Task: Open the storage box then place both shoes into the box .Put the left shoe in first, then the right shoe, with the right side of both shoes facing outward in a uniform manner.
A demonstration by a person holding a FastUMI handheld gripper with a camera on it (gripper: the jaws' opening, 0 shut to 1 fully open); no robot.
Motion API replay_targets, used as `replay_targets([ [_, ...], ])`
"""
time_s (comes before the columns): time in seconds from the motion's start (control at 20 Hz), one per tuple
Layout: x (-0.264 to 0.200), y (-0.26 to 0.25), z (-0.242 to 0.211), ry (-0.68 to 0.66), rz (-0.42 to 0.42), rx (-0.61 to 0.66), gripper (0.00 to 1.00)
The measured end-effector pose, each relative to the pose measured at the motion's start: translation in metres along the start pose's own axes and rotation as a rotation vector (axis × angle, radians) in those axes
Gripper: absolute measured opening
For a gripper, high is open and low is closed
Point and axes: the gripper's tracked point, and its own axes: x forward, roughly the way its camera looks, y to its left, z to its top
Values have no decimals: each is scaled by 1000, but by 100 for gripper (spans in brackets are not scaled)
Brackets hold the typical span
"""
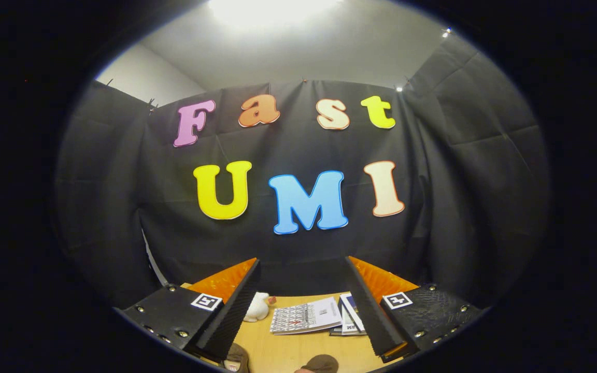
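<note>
Tongs [302,274] gape empty above table [278,352], booklets [306,317], shoe tops [322,363].

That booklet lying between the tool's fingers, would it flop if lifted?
Probably: the booklet looks thin and lies flat on the wooden table, so it is likely light, bendy and hard to pinch. The tool hangs open above it.

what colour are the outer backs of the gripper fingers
Orange, with ridged black pads, seen in the gripper view; the gripper is open above the wooden table.
</note>
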Motion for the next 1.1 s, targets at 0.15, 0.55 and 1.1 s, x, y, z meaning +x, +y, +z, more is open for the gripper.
replay_targets([
  [0.15, 7, 21, -28, 70, 73, 38, 97],
  [0.55, 11, 100, -114, 249, 319, 90, 97],
  [1.1, -4, 200, -231, 591, 570, 287, 97],
])
